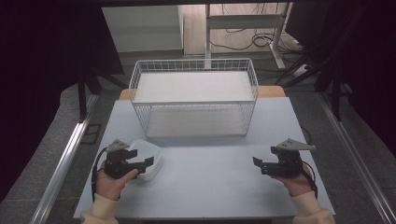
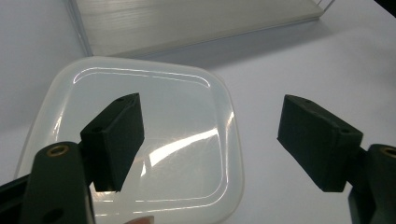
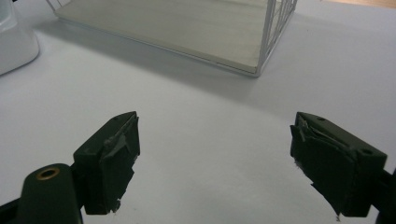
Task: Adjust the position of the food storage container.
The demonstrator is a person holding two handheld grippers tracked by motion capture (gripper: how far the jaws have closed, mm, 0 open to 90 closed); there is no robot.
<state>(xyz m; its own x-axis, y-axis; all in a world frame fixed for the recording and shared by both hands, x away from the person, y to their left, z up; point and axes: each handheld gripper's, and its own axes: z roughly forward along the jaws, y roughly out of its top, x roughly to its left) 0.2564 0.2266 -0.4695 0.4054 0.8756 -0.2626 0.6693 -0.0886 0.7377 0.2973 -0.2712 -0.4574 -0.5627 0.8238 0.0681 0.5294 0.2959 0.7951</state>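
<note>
Left gripper [image 1: 148,162] sits at the near left of the worktop [image 1: 205,186], held in the person's left hand [image 1: 111,183], with its jaws spread wide and nothing between them. It hovers over a translucent plastic tub [image 1: 148,153], which rests on the worktop just left of centre, near the front of the wire basket [image 1: 194,97]. In the left gripper view the left gripper [image 2: 210,140] looks down on the tub [image 2: 187,154]: one jaw stands over the tub's pale top, the other over bare worktop [image 2: 299,65] past the tub's rounded edge. Whether either jaw touches the tub cannot be told. Right gripper [image 1: 256,164] is at the near right, well apart from the tub, held in the right hand [image 1: 295,183] and pointing left toward the middle of the worktop. Its jaws are also wide open and empty. In the right gripper view the right gripper [image 3: 215,158] has only bare worktop [image 3: 210,121] between its jaws, whose pads look worn and frayed. Beyond it stands the basket [image 3: 273,28] with its pale floor, and a corner of the tub [image 3: 14,42] shows at the far left edge. The basket, white wire with an upper shelf and a lower floor, stands at the far middle of the worktop.
</note>
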